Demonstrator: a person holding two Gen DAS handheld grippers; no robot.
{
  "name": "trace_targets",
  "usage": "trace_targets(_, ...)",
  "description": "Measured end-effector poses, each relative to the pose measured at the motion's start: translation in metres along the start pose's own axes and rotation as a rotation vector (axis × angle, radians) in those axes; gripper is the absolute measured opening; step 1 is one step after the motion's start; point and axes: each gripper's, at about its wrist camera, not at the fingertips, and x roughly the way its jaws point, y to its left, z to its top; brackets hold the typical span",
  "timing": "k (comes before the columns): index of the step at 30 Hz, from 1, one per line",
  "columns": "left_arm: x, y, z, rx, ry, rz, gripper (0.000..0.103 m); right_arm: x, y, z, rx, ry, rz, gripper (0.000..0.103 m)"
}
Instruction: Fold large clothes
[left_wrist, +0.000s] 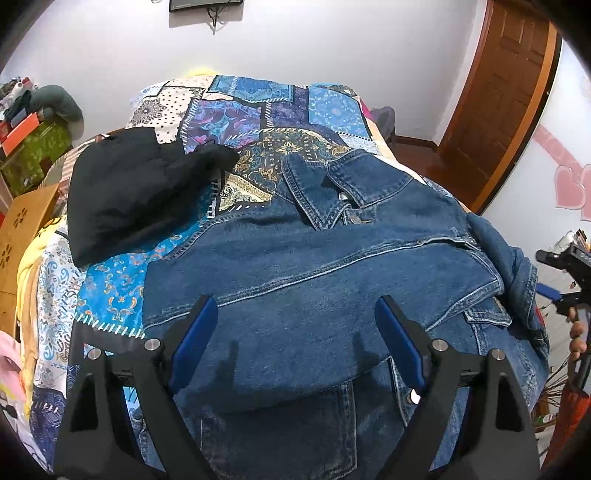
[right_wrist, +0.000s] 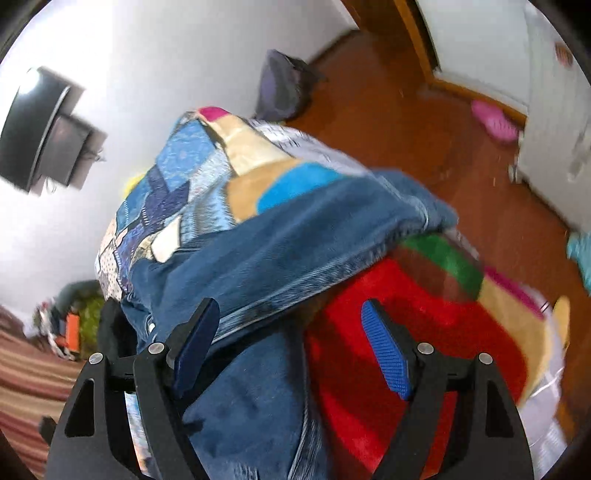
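Observation:
A blue denim jacket (left_wrist: 314, 266) lies spread on the patchwork quilt (left_wrist: 240, 110), collar toward the far wall, with one sleeve folded across its body. My left gripper (left_wrist: 295, 301) hovers just over the jacket's near part, open, with nothing between its blue pads. In the blurred right wrist view, the jacket's right side (right_wrist: 280, 236) hangs over the bed edge. My right gripper (right_wrist: 291, 302) stands open above that edge, its pads clear of the cloth. The right gripper (left_wrist: 561, 277) also shows at the far right of the left wrist view, held in a hand.
A black garment (left_wrist: 140, 195) lies bunched on the quilt left of the jacket. A red, green and yellow blanket (right_wrist: 369, 332) hangs down the bed's right side. Beyond it are wooden floor (right_wrist: 388, 110), pink slippers (right_wrist: 495, 120), a dark bag (right_wrist: 284, 85) and a brown door (left_wrist: 509, 92).

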Motion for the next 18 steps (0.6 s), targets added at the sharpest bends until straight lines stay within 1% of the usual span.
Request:
trace_targets(2,0.001,0.0,0.001,0.003,0.001,0.002,0.087,0.012,-0.008,0.005,0.045,0.03,0.025,0.076)
trace_targets(3,0.001,0.0,0.001,0.001,0.0,0.002,0.087,0.017,-0.01,0.008,0.061,0.028,0.03,0.076)
trace_targets(7,0.002,0.003,0.004,-0.01,0.001,0.0,0.087,0.023,-0.012,0.018,0.073,-0.012,0.018,0.076)
trace_targets(9,0.003,0.005,0.004,-0.013,0.001,0.001,0.087,0.027,-0.011,0.024,0.072,-0.021,0.003,0.072)
trace_targets(10,0.003,0.005,0.005,-0.013,0.001,0.001,0.087,0.029,-0.011,0.026,0.076,-0.025,-0.009,0.061)
trace_targets(11,0.003,0.006,0.005,-0.014,0.0,0.002,0.087,0.031,-0.013,0.028,0.077,-0.023,-0.023,0.044)
trace_targets(12,0.002,0.007,0.005,-0.014,-0.001,0.002,0.087,0.031,-0.012,0.03,0.08,-0.016,-0.032,0.033)
trace_targets(13,0.002,0.008,0.006,-0.015,-0.003,0.002,0.087,0.03,-0.011,0.031,0.087,-0.006,-0.019,0.021)
trace_targets(15,0.0,0.009,0.006,-0.019,-0.008,0.001,0.087,0.024,-0.005,0.032,0.082,-0.031,-0.01,0.017)
trace_targets(17,-0.002,0.012,0.007,-0.024,-0.015,0.0,0.087,0.008,0.01,0.032,0.03,-0.079,-0.01,0.013)
trace_targets(18,-0.003,0.012,0.007,-0.027,-0.018,0.0,0.087,0.0,0.018,0.032,0.007,-0.093,0.008,0.012)
